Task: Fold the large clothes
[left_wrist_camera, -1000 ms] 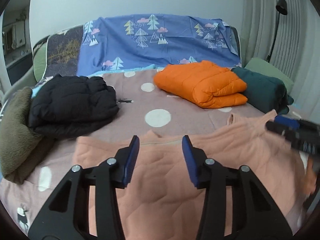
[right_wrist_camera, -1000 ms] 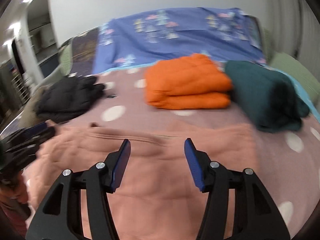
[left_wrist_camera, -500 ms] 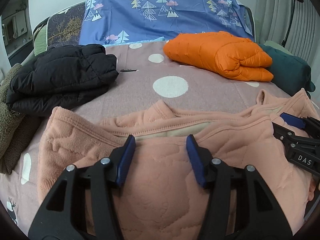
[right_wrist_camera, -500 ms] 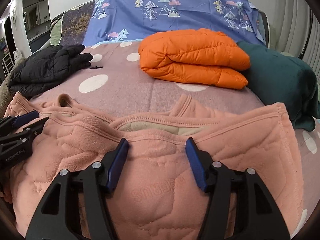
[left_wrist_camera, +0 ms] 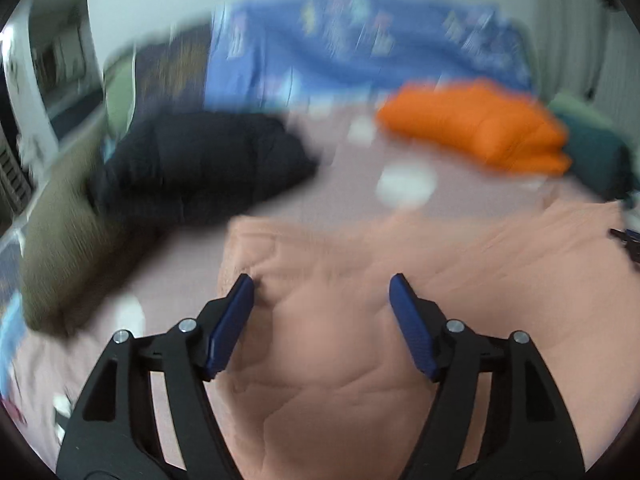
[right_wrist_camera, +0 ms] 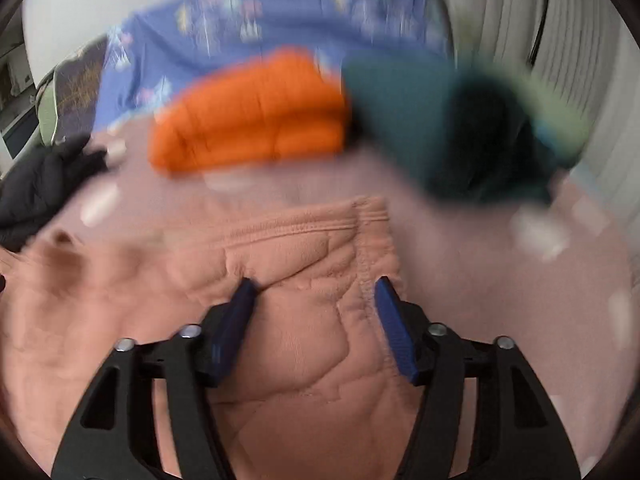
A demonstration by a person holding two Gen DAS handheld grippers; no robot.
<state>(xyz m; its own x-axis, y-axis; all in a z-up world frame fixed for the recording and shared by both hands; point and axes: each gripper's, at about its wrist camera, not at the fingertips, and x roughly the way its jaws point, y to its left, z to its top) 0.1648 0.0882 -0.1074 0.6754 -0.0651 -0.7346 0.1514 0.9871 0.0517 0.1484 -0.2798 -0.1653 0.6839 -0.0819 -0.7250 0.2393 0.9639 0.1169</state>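
At the far left an olive fleece bundle point(left_wrist_camera: 60, 248) lies on the dotted pink bedspread point(left_wrist_camera: 352, 168), with a folded black puffer jacket point(left_wrist_camera: 200, 168) just beside it, and in front of these the left gripper point(left_wrist_camera: 322, 292) hangs over the left part of the peach quilted garment point(left_wrist_camera: 360, 340) — its jaws are opening, wide apart, the cloth under and between the blue pads but not pinched. Toward the right, the right gripper point(right_wrist_camera: 312, 292) is over the garment's stitched right edge, jaws likewise opening and gripping nothing — beyond it sit a folded orange puffer jacket point(right_wrist_camera: 248, 124) and, touching that, a dark green bundle point(right_wrist_camera: 432, 120)
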